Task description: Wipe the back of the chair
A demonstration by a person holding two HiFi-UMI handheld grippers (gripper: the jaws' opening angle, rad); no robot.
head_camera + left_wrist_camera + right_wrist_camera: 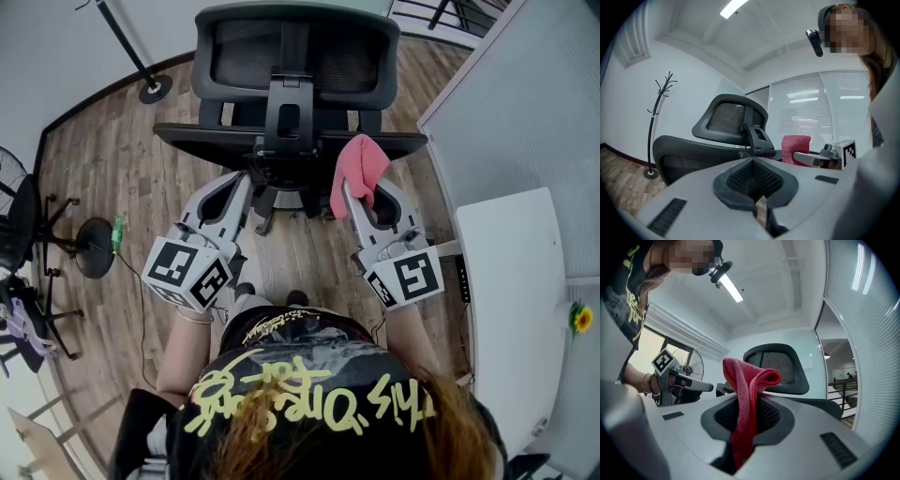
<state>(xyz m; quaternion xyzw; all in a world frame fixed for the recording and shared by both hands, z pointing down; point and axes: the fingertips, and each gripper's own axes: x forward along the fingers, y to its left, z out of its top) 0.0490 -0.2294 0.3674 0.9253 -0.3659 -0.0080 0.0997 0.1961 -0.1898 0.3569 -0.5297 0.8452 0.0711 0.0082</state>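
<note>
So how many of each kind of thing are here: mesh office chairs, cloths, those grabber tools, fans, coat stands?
mesh office chair: 1
pink cloth: 1
grippers: 2, the left gripper and the right gripper
fan: 1
coat stand: 1
Total: 6

Wood-plank flooring (103,169) runs to a dark skirting board (89,101) under plain white walls (628,103). A black coat stand (655,122) rises by the wall, and a pedestal fan (17,220) stands at the room's left edge, with a small green bottle (118,232) on the floor near it. On the right, a white desk (511,300) sits against a pale grey partition (525,103), a yellow flower (583,320) just beside it. Slatted blinds (806,112) cover the glazing. A ceiling strip light (731,287) is lit.
</note>
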